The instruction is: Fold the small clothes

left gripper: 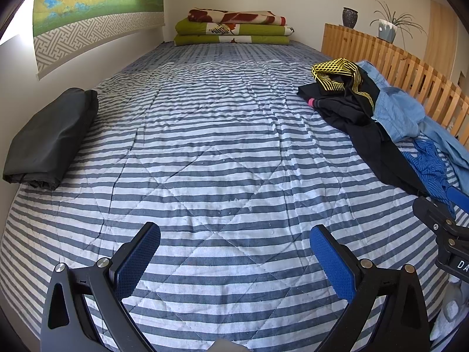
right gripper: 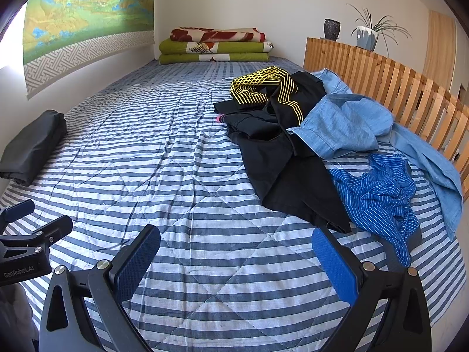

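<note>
While both the left gripper [left gripper: 234,261] and the right gripper [right gripper: 236,264] hover with fingers spread apart and empty, the near striped quilt [left gripper: 205,152] lies bare. Unfolded clothes [right gripper: 316,140] crowd the right edge by the wooden rail [right gripper: 410,94]; a folded dark garment [left gripper: 49,138] hugs the left wall.

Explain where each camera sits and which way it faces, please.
Left wrist: on the left gripper, low over the grey-and-white striped quilt, looking along the bed; open blue-padded fingers show, the right gripper at the right edge.
Right wrist: on the right gripper, same direction, nearer the blue pinstriped garment; the left gripper shows.
Shared: folded dark grey cloth, black garment with yellow lines.
</note>
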The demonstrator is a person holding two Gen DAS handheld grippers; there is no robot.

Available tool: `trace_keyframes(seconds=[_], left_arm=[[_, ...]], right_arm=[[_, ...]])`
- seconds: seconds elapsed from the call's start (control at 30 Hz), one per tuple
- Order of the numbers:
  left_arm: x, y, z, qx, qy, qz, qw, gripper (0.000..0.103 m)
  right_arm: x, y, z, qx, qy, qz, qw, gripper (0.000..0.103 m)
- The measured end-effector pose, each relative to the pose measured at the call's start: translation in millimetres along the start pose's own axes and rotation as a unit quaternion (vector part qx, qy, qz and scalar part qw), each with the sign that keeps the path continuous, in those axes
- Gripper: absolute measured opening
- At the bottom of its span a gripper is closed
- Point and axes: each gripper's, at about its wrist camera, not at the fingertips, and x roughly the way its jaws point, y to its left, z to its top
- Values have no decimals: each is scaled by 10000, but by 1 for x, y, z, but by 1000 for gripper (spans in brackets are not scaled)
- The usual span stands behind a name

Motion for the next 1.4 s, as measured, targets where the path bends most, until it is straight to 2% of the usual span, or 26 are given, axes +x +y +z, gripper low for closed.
trace_keyframes(seconds=[0.5, 0.77, 0.97, 1.07, 1.13, 1.3, 1.4], left_arm=[[0, 3, 1, -30, 5, -25, 10000, 103], [-5, 0, 4, -12, -89, -9, 10000, 103], [-1, 1, 3, -14, -31, 46, 10000, 103], [0, 4, 3, -47, 9, 34, 10000, 103], [2, 8, 4, -117, 72, -67, 9999, 103], [8, 16, 7, -361, 263, -415, 9981, 103], [8, 13, 9, -306, 229, -404, 9985, 103]], right_arm=[[5, -4, -3, 13, 29, -81, 10000, 102], [12, -15, -6, 74, 107, -270, 9995, 102], [9, -27, -4, 192, 35, -250, 9995, 102], [8, -50, -4, 396, -254, -525, 9975, 102], [10, -73, -4, 615, -289, -703, 9952, 102], [25, -161, -11, 1598, 219, -948, 9823, 102], [32, -212, -20, 1959, 640, -1202, 9711, 91]])
